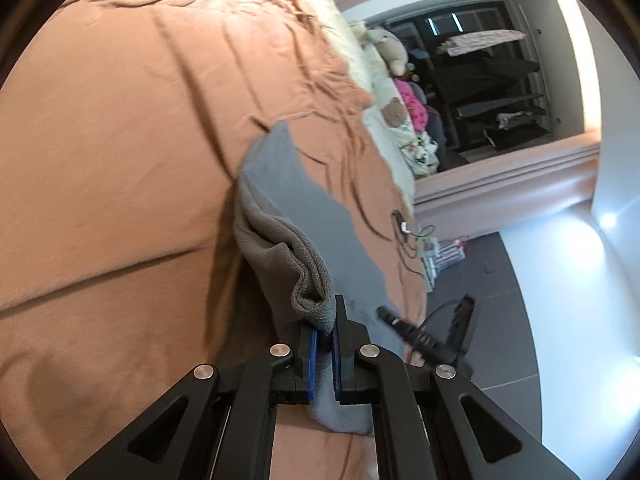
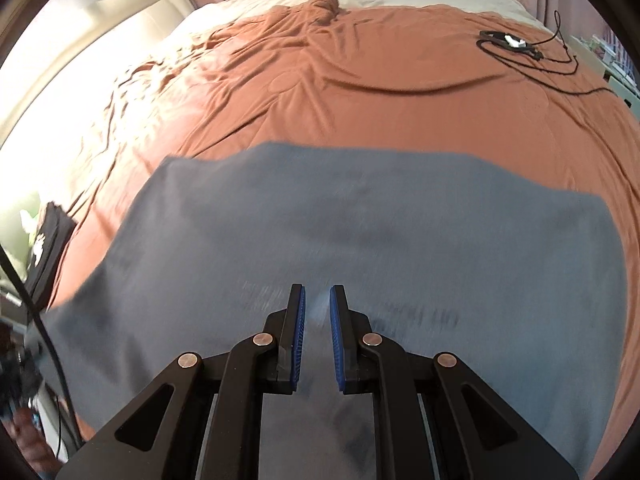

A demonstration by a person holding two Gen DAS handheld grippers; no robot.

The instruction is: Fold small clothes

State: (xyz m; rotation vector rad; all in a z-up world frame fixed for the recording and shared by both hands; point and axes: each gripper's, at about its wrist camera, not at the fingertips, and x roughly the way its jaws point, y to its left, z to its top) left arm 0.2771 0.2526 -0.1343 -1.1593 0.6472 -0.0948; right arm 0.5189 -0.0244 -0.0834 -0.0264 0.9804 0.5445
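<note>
A grey garment [image 2: 360,232] lies spread on the rust-brown bed cover [image 2: 360,100]. In the left wrist view its thick hemmed edge [image 1: 308,276] is bunched and lifted off the cover, and my left gripper [image 1: 325,316] is shut on it, cloth pinched between the blue pads. My right gripper [image 2: 317,300] hangs over the garment's near part with its jaws narrow and a pale strip of grey cloth between the pads. The cloth there is blurred. My right gripper also shows as a blurred black shape [image 1: 424,340] at the garment's edge in the left wrist view.
A black cable with a small white device [image 2: 516,44] lies on the cover at the far right. Pillows and soft toys [image 1: 396,80] sit at the bed's head. A black bag [image 2: 48,252] stands at the bed's left edge. Dark tiled floor [image 1: 492,300] lies beside the bed.
</note>
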